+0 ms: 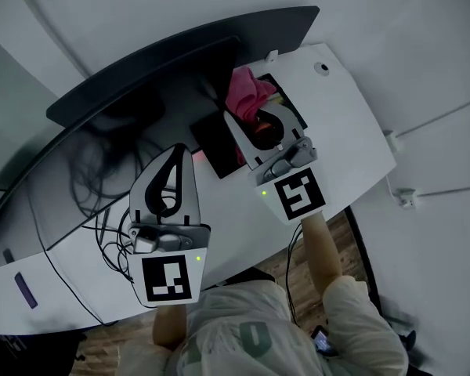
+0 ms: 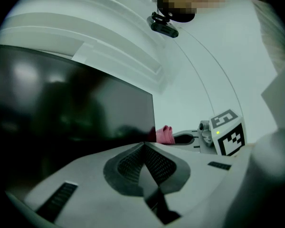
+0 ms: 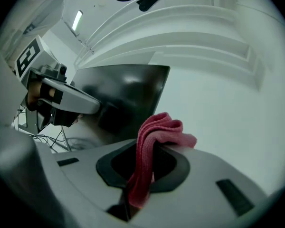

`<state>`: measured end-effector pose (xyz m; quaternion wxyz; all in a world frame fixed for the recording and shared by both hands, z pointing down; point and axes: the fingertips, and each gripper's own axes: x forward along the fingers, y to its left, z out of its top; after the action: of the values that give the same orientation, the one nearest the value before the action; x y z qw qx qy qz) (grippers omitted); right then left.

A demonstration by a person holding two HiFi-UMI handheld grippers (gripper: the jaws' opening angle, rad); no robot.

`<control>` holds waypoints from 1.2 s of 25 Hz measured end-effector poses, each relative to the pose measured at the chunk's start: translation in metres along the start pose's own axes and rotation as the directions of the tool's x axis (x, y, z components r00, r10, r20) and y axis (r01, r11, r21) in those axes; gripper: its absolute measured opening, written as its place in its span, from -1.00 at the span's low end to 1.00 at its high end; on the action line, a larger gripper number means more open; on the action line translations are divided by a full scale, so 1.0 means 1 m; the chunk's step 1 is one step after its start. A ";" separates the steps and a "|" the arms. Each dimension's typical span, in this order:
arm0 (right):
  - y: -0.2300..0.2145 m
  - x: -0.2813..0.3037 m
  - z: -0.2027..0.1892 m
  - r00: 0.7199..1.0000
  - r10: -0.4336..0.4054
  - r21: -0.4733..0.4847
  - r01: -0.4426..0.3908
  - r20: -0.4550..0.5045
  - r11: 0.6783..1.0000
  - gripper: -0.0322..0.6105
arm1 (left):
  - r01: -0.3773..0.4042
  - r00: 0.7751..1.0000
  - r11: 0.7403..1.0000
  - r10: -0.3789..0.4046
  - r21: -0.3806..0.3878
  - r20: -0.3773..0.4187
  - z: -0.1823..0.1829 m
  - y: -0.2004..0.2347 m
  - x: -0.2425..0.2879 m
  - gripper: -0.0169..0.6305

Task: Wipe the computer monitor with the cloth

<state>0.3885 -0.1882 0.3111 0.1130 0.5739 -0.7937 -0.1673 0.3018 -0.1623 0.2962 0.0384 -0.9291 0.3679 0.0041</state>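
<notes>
Two grippers | right gripper (image 3: 145,148) clamped on pink cloth (image 3: 164,127), just off monitor's (image 3: 128,89) lower right corner, screen ahead-left of jaws | left gripper (image 2: 143,148) pinched closed, empty, before monitor's middle

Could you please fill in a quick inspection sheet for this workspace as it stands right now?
Surface: white desk, bare at its right end.
Job's things: dark curved monitor standing on the desk; pink cloth near its right end, contact cannot be told.
Clutter: a dark flat plate below the monitor, possibly its foot.
Grippers: left tongs shut and empty, pointing at the screen; right tongs shut on the cloth, which drapes over one jaw.
Cables: loose black cables on the desk's left part.
Surroundings: white wall behind; wooden floor beside the desk.
</notes>
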 end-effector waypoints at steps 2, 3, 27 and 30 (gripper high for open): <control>0.006 0.001 -0.014 1.000 0.012 0.025 -0.011 -0.010 1.000 -0.72 | 0.000 1.000 1.000 0.000 0.002 -0.002 -0.005 -0.001 0.002 -0.90; 0.009 0.001 -0.022 0.999 0.021 0.029 -0.020 -0.026 0.999 -0.72 | 0.000 1.000 1.000 0.000 0.003 -0.002 -0.007 -0.001 0.003 -0.90; 0.117 -0.007 -0.223 0.888 0.229 0.200 -0.159 -0.398 0.967 -0.72 | -0.007 0.992 1.000 0.007 0.005 -0.126 -0.064 -0.011 0.011 -0.90; 0.122 -0.008 -0.224 0.886 0.229 0.209 -0.154 -0.404 0.966 -0.72 | -0.015 0.993 1.000 0.016 0.009 -0.113 -0.059 -0.010 0.010 -0.90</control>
<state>0.3680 -0.1766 0.5649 0.2492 0.5226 -0.8142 0.0422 0.3143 -0.1661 0.3556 0.0214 -0.9248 0.3766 -0.0498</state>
